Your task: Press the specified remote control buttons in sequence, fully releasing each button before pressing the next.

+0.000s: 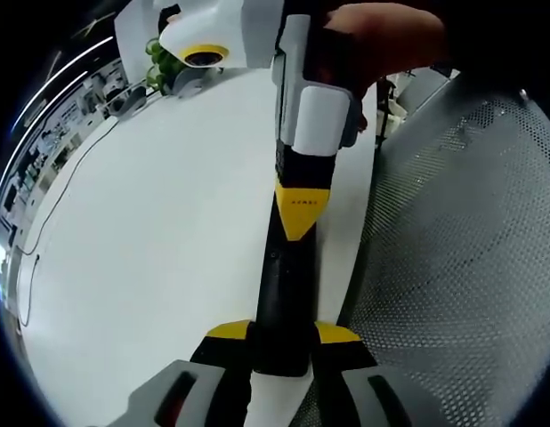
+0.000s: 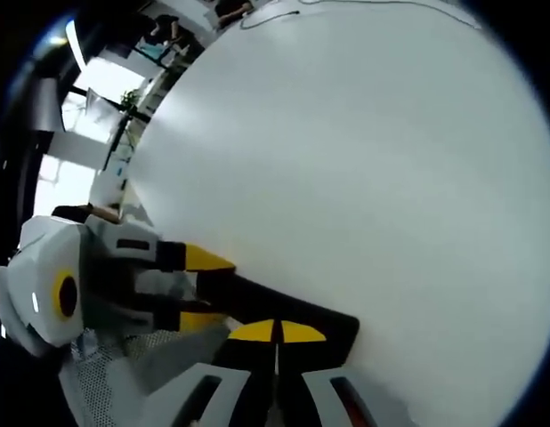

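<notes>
A long, slim black remote control (image 1: 282,285) is seen in the left gripper view, running from the bottom centre up toward the middle of the frame. It is pinched between the yellow-tipped jaws of the left gripper (image 1: 284,334), which close on its near end. The far end of the remote is met by the right gripper (image 1: 300,213), which enters from the top of the frame with its yellow-tipped jaws pressed together and touching the remote's upper face. A hand (image 1: 382,40) is wrapped around that gripper's body at the upper centre. A plain white tabletop (image 1: 150,249) fills the left half of the frame, with a thin dark cable (image 1: 52,213) trailing along its left edge. A grey perforated metal surface (image 1: 471,267) takes up the right half. A small green plant (image 1: 161,60) is visible at the upper left.

In the right gripper view, the right gripper (image 2: 277,331) is shown at the bottom centre, its jaws closed against each other and resting on the black remote (image 2: 284,311), which stretches from lower left to lower centre. The left gripper (image 2: 208,285) is seen at the lower left, clamped on the remote's other end. The white tabletop (image 2: 364,178) covers most of the frame.
</notes>
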`<state>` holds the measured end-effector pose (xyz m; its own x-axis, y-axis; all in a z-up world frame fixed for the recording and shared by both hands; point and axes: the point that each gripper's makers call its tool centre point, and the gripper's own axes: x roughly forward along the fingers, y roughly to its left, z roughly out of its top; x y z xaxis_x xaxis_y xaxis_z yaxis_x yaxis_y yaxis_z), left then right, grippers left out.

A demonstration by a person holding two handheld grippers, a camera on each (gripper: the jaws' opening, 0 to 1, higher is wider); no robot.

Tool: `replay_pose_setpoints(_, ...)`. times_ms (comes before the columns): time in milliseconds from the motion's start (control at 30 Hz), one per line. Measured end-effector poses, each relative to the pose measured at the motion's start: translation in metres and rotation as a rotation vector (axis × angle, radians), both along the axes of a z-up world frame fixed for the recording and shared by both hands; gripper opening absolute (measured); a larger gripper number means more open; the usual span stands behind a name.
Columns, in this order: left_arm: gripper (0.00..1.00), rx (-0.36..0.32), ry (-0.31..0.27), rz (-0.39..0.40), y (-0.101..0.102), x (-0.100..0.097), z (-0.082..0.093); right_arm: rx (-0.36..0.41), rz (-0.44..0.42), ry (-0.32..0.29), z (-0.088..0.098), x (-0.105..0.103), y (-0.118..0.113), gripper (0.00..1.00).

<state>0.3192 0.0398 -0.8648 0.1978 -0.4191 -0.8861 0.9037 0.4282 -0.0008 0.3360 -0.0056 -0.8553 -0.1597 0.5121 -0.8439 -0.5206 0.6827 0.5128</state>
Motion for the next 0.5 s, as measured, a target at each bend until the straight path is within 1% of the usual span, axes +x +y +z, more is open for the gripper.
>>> replay_pose_setpoints(200,0.25,-0.001,-0.001,0.002,0.0001,0.0003,-0.0004,0.0,0.002,-0.011,-0.0011,0.001,-0.0005,0.0)
replay_pose_setpoints(333,0.25,-0.002,-0.001,0.003,0.0001,0.0005,-0.0006,-0.008,0.023,-0.032,-0.0018,0.001,-0.0001,0.0)
replay_pose_setpoints(500,0.25,-0.001,0.0,0.003,0.0,0.0004,-0.0007,0.019,-0.019,0.006,-0.0017,0.0021,-0.002,0.0)
